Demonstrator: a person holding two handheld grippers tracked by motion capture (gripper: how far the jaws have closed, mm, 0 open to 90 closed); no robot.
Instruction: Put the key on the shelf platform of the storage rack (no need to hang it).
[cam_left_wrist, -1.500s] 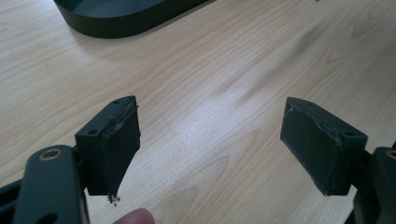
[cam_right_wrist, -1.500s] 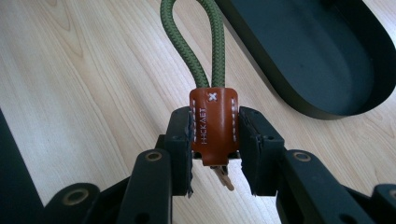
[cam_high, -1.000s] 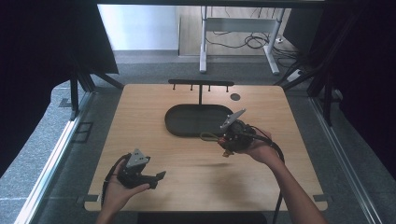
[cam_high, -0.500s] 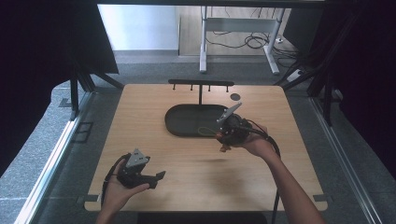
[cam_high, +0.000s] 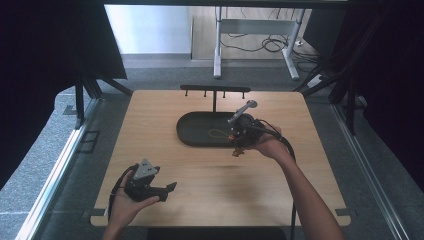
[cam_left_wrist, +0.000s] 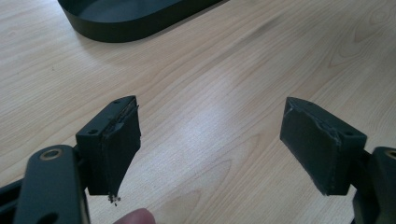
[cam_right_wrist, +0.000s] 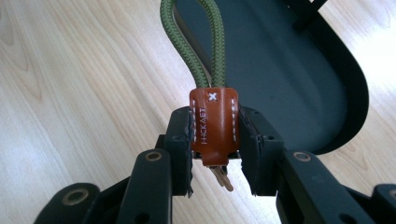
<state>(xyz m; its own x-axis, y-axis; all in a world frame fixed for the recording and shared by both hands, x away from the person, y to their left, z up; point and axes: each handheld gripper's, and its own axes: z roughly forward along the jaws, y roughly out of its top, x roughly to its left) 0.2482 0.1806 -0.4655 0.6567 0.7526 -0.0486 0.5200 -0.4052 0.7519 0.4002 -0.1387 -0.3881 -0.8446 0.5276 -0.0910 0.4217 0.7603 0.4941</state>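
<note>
My right gripper is shut on a brown leather key fob. A green cord loop runs forward from the fob, and a metal key tip hangs beneath it. In the high view the right gripper sits at the right end of the black oval tray, with the cord loop lying over the tray's inside. My left gripper rests in a hand near the table's front left. Its jaws stand wide open over bare wood, with nothing between them.
A black rack with small hooks stands behind the tray at the table's far edge. The tray's rim lies ahead of the left gripper. Light wooden tabletop stretches between the two hands.
The right hand has carried the key fob left and away from the person, up to the tray's right end, so the cord now hangs over the tray. The left hand has stayed put.
</note>
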